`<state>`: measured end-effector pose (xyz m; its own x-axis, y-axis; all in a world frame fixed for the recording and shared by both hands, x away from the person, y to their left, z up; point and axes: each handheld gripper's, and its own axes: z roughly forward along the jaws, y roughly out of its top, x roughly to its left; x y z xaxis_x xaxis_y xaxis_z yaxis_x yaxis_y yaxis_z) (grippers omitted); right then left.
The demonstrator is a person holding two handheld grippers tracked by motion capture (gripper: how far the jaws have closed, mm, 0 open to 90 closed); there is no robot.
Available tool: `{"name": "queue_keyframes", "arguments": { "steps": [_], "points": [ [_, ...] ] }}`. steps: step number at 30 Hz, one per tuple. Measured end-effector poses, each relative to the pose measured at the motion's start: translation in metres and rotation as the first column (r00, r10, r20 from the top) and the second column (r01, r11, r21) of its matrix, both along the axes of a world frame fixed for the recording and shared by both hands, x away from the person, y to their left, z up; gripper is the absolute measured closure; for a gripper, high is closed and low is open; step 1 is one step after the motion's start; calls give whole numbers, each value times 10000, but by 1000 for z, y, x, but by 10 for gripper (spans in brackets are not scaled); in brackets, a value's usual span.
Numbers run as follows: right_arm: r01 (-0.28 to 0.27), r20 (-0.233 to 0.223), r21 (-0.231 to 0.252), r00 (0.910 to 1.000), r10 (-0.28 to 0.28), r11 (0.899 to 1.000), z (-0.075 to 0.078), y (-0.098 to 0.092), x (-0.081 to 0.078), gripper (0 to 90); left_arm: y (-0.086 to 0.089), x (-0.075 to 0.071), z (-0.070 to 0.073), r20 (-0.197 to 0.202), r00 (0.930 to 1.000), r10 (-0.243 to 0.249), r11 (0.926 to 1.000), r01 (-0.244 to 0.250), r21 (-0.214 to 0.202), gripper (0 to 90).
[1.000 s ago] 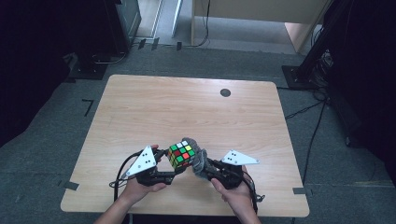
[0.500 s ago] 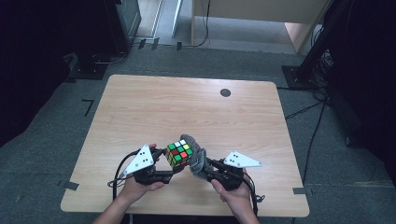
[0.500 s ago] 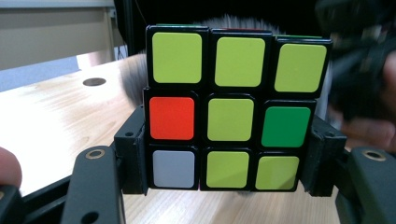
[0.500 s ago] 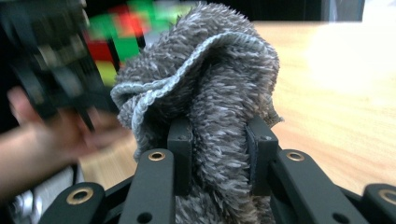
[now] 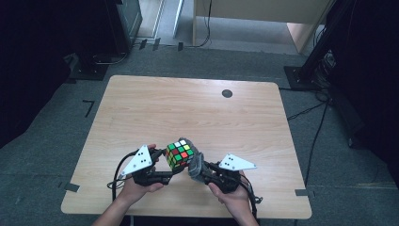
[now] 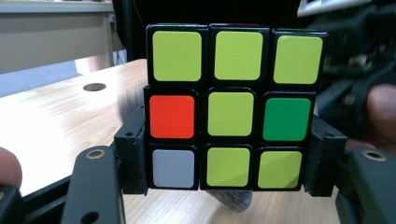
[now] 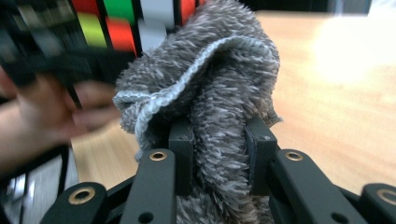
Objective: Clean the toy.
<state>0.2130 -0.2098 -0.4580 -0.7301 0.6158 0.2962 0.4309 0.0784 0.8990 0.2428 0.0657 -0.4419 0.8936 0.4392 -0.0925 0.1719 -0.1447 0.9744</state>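
Jaws on my left gripper (image 5: 160, 165) pinch the puzzle cube (image 5: 179, 153) from both sides: in the left gripper view the black pads press against its lower two rows, and the face toward that camera (image 6: 231, 112) is mostly yellow-green, with one orange, one green and one pale grey sticker in glossy black plastic framing. My right gripper (image 5: 200, 170) has its jaws pressed in on a bunched grey cloth (image 5: 195, 162); in the right gripper view the fuzzy, looped pile (image 7: 219, 107) bulges up between the two pads, with a stitched hem curling across the fold.

From above, I see both hands (image 5: 141, 186) at the near edge of the surface (image 5: 188, 108), about midway between its near corners. The cube is held just above the wood, and the cloth lies against its right side. The face toward the high view shows green, red, yellow and white squares.

Farther off, the pale wood-grain surface has rounded corners, and a small dark round grommet (image 5: 227, 93) sits near the far edge, right of centre.
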Motion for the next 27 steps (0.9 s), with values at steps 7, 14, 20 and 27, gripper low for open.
{"name": "queue_keyframes", "arguments": {
  "steps": [7,14,20,27],
  "points": [
    [1273,629,813,9892,-1326,9885,14,-20,-2,700,-3,-1,-3,133,9999,87,9991,-93,407,342],
    [215,465,-28,9987,-214,9998,7,-4,-4,711,-6,-3,-3,278,9996,-32,9981,14,623,339],
    [174,411,-1141,9991,-128,9933,3,-1,-3,709,-1,0,0,164,9998,59,9994,-64,336,342],
    [496,1316,534,9897,-562,9973,11,-12,-7,712,-9,-6,-1,163,9968,-787,9958,779,486,342]
  ]
}}
